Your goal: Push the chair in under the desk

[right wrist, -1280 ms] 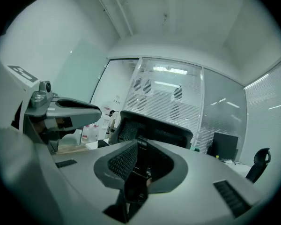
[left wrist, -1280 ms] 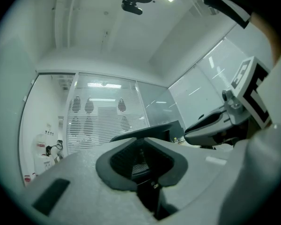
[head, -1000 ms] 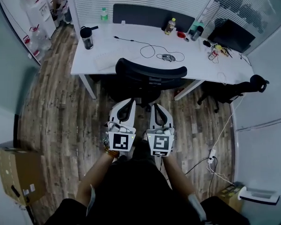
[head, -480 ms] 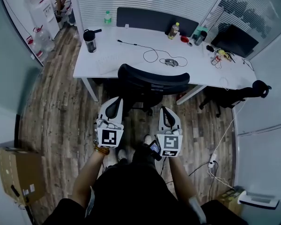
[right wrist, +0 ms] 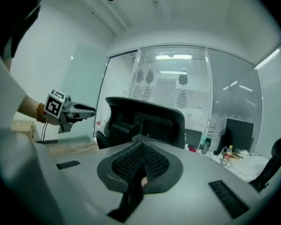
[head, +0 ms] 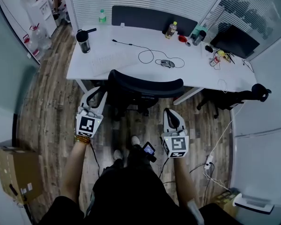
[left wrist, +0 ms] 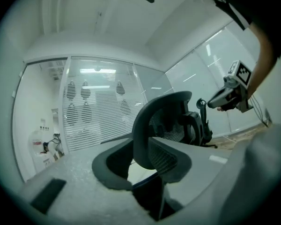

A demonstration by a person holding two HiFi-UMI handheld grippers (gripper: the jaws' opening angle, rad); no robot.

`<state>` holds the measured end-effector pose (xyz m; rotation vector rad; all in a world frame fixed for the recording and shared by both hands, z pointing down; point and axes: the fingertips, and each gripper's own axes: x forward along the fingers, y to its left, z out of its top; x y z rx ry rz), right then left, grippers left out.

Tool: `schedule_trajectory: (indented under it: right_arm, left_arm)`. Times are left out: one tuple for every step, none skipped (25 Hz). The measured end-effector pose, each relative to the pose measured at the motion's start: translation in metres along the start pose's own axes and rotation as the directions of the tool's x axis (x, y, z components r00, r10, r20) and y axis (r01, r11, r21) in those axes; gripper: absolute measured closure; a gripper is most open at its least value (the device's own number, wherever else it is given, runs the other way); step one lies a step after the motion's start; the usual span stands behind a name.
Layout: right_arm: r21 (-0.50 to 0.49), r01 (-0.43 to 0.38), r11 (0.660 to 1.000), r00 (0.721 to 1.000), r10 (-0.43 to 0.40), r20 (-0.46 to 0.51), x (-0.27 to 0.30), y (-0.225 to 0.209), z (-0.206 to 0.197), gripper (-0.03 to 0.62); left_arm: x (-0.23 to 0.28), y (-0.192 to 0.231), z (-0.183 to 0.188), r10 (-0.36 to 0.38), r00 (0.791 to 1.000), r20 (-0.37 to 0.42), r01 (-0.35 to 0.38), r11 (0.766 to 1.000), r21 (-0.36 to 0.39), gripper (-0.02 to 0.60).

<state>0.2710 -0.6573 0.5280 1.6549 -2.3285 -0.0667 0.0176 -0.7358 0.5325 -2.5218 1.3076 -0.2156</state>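
The black office chair [head: 145, 86] stands at the white tabletop's [head: 117, 60] front edge. The left tool [head: 97, 93], beside the backrest, has just been opening, empty. The right tool [head: 170, 112] is closed, empty.

Black chair [head: 145, 85], white desk [head: 201, 70], brown wood-plank floor [head: 51, 104]

— Where is the desk [head: 126, 65]?
— Directly behind the chair [head: 145, 85].
— And the grippers?
— Left gripper [head: 98, 92] just beside the chair's left edge; right gripper [head: 171, 112] before the chair, rightward. A second chair [head: 234, 95] stands well right.
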Motion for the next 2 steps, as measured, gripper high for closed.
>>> schedule_trajectory:
  right_arm:
    - [-0.018, 0.001, 1.0, 1.0, -0.001, -0.004, 0.003, -0.01, -0.001, 0.595]
    - [-0.037, 0.003, 0.999, 1.0, -0.003, -0.007, 0.007, -0.021, -0.002, 0.595]
  left_arm:
    - [0.009, 0.005, -0.002, -0.031, 1.0, 0.001, 0.031, 0.999, -0.014, 0.441]
    - [0.017, 0.01, -0.005, -0.062, 0.998, 0.003, 0.062, 0.998, -0.029, 0.391]
